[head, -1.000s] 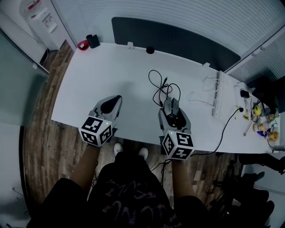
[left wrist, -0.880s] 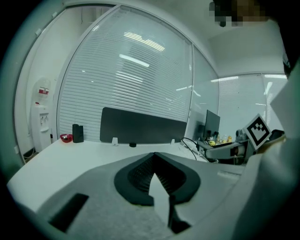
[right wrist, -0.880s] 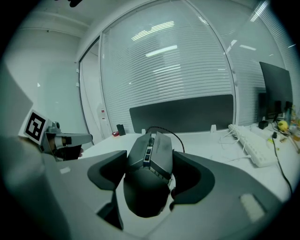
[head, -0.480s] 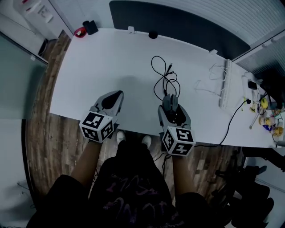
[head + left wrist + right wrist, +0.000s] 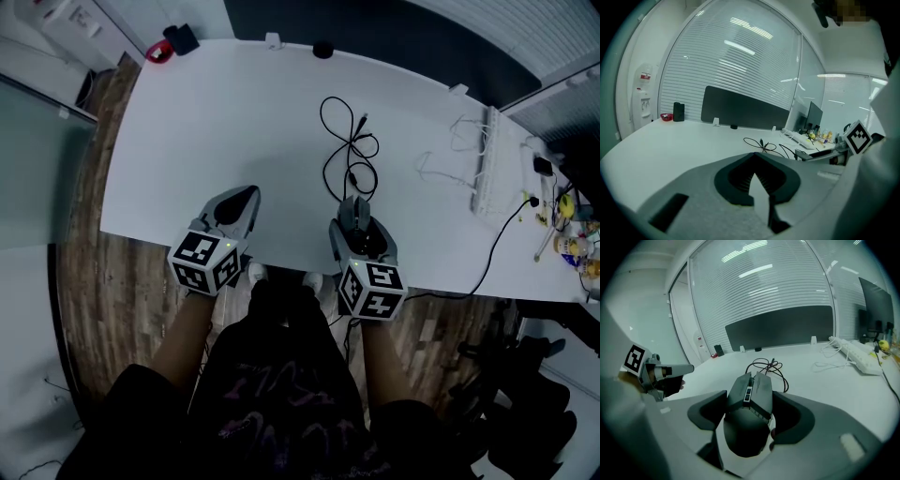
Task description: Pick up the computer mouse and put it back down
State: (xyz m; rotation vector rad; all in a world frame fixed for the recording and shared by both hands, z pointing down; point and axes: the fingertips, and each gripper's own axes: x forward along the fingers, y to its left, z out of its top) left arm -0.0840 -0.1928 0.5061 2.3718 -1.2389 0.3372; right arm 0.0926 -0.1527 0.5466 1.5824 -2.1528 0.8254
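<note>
A black computer mouse (image 5: 749,414) sits between the jaws of my right gripper (image 5: 751,391), which is shut on its sides. In the head view the mouse (image 5: 360,228) and right gripper (image 5: 353,202) are over the white desk (image 5: 216,112) near its front edge. The mouse's black cable (image 5: 348,141) lies in loops on the desk ahead of it. My left gripper (image 5: 244,196) is at the left of the same edge, shut with nothing in it. Its tips (image 5: 753,155) meet in the left gripper view.
A white power strip (image 5: 487,159) with cords lies at the desk's right. A red item (image 5: 155,52) and a black box (image 5: 181,39) stand at the far left corner. A dark divider panel (image 5: 394,23) runs along the back. Bottles (image 5: 574,251) are at the far right.
Both grippers have sunk toward the desk and now sit closer to its front edge. The mouse has stayed in the right gripper's jaws. The left gripper has stayed shut.
</note>
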